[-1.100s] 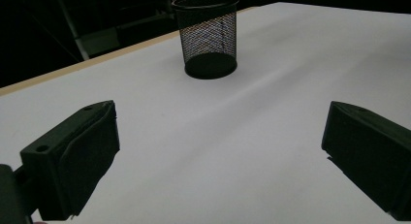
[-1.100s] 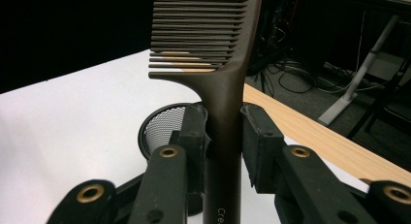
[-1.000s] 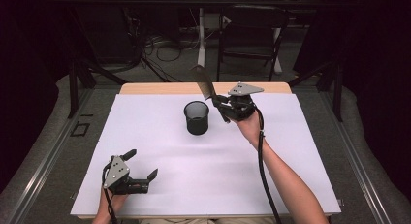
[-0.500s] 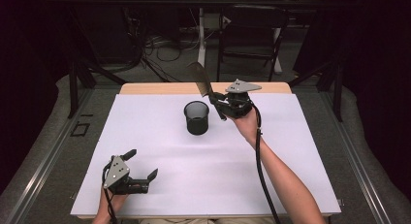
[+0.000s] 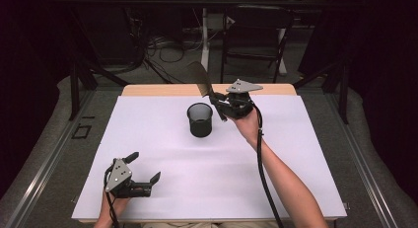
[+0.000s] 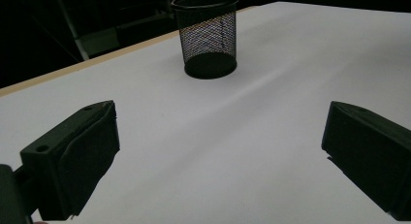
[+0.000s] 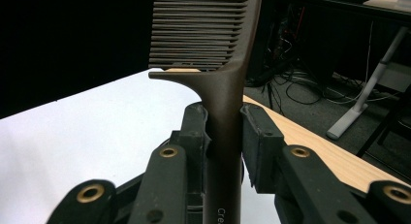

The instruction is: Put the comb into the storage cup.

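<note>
Right gripper (image 5: 222, 100) jaws clamp a comb (image 7: 220, 83) by its handle, teeth end up, just at 3 o'clock of the mesh cup (image 5: 200, 119). Likely next: tip the comb upright over the rim, handle down, then release. Left gripper (image 5: 144, 174) idles at 7 o'clock on the worktop (image 5: 296, 154), jaws wide, empty.

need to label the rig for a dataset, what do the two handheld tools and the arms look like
Both are black two-jaw tools, the left tool and the right tool, each topped by a grey three-cornered plate dotted with small holes. A black cable trails back from each along the forearm. The right tool's linkage arms carry brass-coloured rivets, and its pads are blocky and black. Both forearms are bare, with no sleeves in sight.
</note>
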Action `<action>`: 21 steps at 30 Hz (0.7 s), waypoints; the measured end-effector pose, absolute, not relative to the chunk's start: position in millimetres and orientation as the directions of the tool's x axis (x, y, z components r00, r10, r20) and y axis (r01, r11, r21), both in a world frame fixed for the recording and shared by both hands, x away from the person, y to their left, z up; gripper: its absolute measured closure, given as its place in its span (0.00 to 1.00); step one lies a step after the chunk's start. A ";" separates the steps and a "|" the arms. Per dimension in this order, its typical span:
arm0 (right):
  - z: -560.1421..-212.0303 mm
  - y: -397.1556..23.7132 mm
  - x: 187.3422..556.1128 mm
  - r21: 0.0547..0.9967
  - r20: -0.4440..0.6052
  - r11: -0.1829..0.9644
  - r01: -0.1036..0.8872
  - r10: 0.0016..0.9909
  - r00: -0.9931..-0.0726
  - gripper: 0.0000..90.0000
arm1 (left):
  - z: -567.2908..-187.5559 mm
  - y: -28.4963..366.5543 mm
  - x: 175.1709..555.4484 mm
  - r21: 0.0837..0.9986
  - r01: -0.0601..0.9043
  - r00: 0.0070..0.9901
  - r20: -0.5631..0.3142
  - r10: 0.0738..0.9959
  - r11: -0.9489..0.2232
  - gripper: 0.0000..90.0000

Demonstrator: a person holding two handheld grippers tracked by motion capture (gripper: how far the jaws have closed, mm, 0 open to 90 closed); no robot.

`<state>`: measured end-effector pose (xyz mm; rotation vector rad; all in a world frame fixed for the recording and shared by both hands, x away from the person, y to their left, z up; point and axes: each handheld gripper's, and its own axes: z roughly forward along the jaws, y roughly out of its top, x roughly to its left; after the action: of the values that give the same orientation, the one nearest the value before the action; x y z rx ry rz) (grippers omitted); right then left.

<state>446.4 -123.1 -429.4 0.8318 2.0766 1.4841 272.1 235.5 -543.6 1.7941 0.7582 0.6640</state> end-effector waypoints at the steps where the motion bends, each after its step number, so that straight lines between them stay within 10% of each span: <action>1: -429.3 -123.0 446.7 0.948 -0.018 0.239 0.209 0.699 -0.715 0.81 | -543.5 235.6 272.2 0.945 0.186 0.648 0.088 0.757 -0.270 0.00; 21: -428.7 -116.0 451.7 0.963 -0.008 0.197 0.186 0.707 -0.707 0.81 | -543.2 235.3 271.8 0.945 0.183 0.649 0.090 0.756 -0.270 0.00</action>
<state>451.7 -116.0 -428.7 0.8306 2.0245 1.5282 271.8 235.3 -543.2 1.7938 0.7546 0.6660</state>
